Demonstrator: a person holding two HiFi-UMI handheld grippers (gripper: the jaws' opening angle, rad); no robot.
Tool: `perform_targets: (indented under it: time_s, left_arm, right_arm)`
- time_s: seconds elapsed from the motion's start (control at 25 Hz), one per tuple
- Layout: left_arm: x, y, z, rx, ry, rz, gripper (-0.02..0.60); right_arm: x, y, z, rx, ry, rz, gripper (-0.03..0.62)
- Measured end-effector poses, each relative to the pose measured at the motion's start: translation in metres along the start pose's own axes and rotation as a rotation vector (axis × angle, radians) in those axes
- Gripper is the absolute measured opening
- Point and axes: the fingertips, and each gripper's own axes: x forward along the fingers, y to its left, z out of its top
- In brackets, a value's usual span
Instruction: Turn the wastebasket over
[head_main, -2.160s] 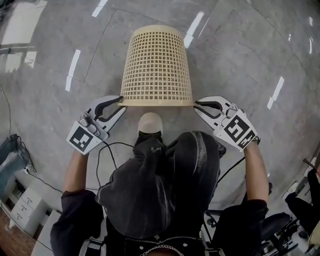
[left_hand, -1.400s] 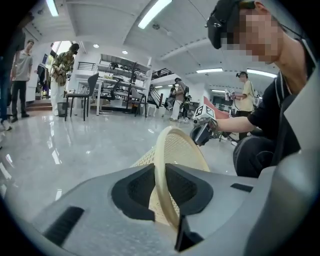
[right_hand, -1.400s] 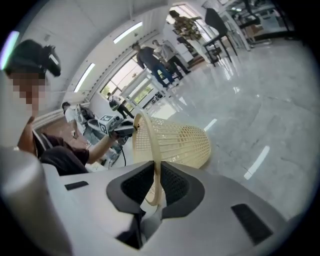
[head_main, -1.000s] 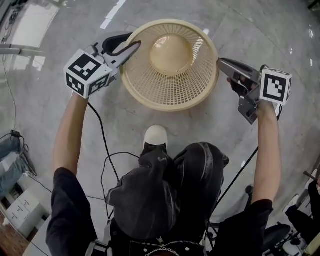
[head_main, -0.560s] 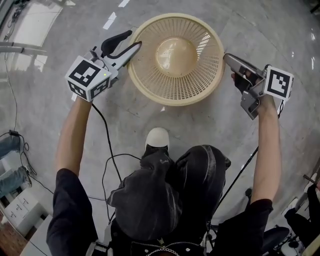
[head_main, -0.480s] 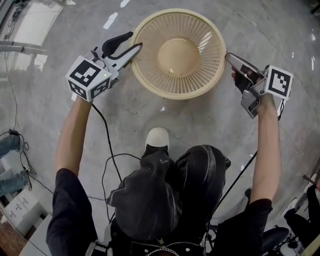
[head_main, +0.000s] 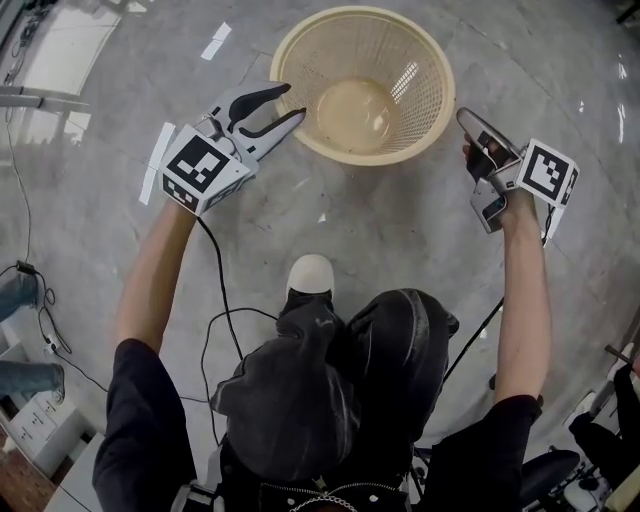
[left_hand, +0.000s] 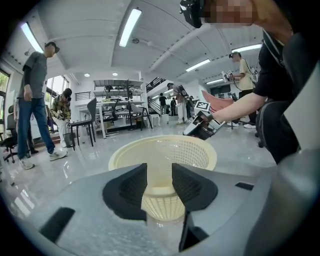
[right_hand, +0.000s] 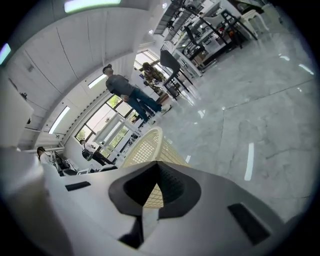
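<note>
The cream lattice wastebasket (head_main: 365, 85) stands on the grey floor with its mouth up. It also fills the middle of the left gripper view (left_hand: 165, 155), and its side shows in the right gripper view (right_hand: 145, 150). My left gripper (head_main: 293, 102) (left_hand: 159, 187) sits just left of the rim and does not touch it. Its jaws have just been opening, and they are open with nothing between them. My right gripper (head_main: 463, 113) (right_hand: 158, 175) hangs just right of the rim. Its jaws have just been closing, and they are shut with nothing held.
My shoe (head_main: 310, 272) stands on the floor below the basket, and a black cable (head_main: 215, 290) trails from the left gripper. White tape strips (head_main: 155, 160) lie on the floor at left. People (left_hand: 32, 100), tables and chairs stand farther back.
The basket, mouth down at first, now stands mouth up, higher in the head view. Both grippers have come off its rim and drawn toward me. The left jaws widened.
</note>
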Motion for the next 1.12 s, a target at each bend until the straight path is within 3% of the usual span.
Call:
perform_targets:
  time_s: [0.16, 0.4, 0.56, 0.72, 0.96, 1.12]
  left_arm:
    - [-0.005, 0.002, 0.008, 0.008, -0.031, 0.043, 0.149]
    - [-0.021, -0.013, 0.035, -0.039, -0.106, 0.086, 0.127]
    - [-0.028, -0.024, 0.054, -0.119, -0.125, 0.144, 0.057]
    - [-0.037, -0.028, 0.068, -0.149, -0.192, 0.187, 0.005]
    - [-0.044, -0.025, 0.073, -0.159, -0.229, 0.209, 0.005]
    - [-0.056, -0.017, 0.103, -0.157, -0.235, 0.21, 0.005]
  right_arm:
    - [-0.021, 0.013, 0.013, -0.079, -0.109, -0.107, 0.012]
    - [-0.025, 0.074, 0.013, -0.522, -0.125, -0.267, 0.012]
    - [-0.02, 0.113, 0.009, -0.685, -0.18, -0.295, 0.012]
    - [-0.018, 0.14, 0.01, -0.768, -0.242, -0.281, 0.012]
    - [-0.016, 0.146, 0.013, -0.77, -0.264, -0.278, 0.012]
    - [-0.023, 0.166, 0.033, -0.783, -0.268, -0.288, 0.012]
